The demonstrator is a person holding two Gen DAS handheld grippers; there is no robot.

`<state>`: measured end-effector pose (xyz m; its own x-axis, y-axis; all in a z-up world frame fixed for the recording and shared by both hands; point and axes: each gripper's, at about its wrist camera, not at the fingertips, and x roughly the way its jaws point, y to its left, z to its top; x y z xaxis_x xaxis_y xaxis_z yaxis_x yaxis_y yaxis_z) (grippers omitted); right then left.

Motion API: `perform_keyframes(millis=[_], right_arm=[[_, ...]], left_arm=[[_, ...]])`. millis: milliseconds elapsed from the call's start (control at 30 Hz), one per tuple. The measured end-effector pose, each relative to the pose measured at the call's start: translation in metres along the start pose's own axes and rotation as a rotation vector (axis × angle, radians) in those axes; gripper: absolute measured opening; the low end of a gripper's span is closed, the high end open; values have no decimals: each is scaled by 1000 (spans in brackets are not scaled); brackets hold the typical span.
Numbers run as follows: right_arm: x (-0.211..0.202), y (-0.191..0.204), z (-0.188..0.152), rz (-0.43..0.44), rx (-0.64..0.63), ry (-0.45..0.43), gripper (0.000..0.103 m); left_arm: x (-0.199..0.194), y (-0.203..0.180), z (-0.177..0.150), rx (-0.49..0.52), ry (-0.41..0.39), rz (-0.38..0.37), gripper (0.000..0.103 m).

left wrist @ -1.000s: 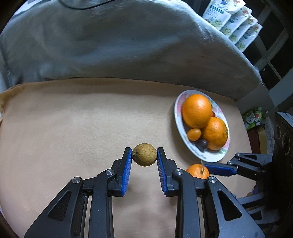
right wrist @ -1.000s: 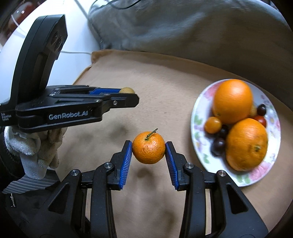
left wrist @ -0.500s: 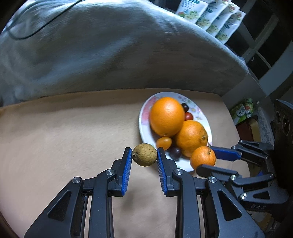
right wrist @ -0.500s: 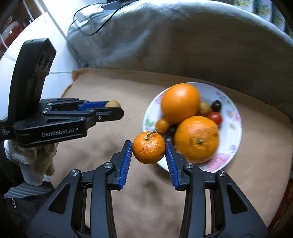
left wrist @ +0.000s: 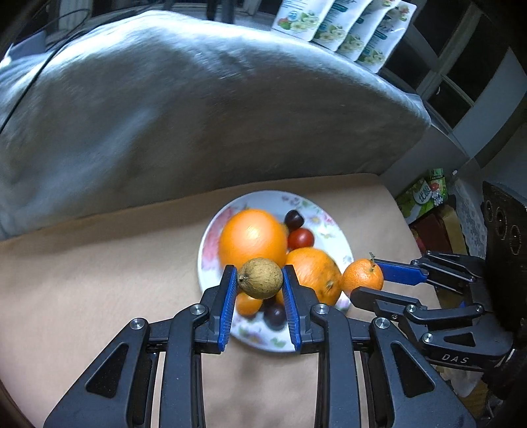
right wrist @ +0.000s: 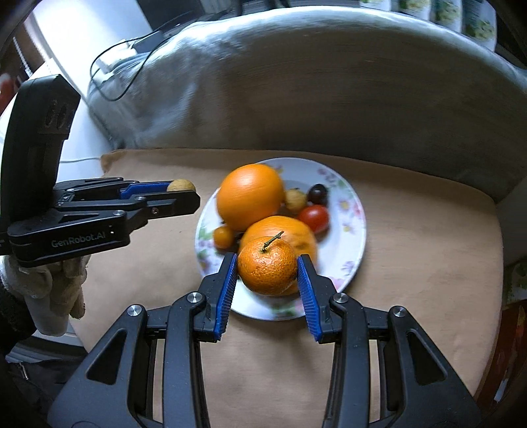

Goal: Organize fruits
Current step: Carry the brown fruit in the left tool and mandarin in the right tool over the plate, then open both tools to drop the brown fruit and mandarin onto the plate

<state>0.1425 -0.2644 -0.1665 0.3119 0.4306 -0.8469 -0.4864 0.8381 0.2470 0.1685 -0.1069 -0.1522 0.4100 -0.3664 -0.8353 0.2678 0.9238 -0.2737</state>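
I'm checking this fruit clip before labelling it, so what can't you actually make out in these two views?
- Left view: the small fruits on the plate behind the left gripper and its brown fruit are partly hidden.
- Right view: the near orange is mostly covered by the tangerine in the right gripper.
- Both views: the plated fruit is motion-blurred.
- Pouches: print too small, cut off by the edge.

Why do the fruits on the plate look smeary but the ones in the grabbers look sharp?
Left wrist view: the brown fruit in the left gripper is crisp; the plate behind is motion-blurred. Right wrist view: the mandarin in the right gripper is sharp, the big orange smeared. Both views bend at the edges.
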Motion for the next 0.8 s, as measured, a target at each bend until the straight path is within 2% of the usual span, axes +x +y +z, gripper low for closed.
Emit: perform_keyframes(millis=[400,800], right_arm=[[5,-36,5,-5,21,9,39],[18,-43,15,13,16,18,39]], left_arm=[[16,-19,23,36,-8,5,26],[29,-29,36,58,-6,4,26]])
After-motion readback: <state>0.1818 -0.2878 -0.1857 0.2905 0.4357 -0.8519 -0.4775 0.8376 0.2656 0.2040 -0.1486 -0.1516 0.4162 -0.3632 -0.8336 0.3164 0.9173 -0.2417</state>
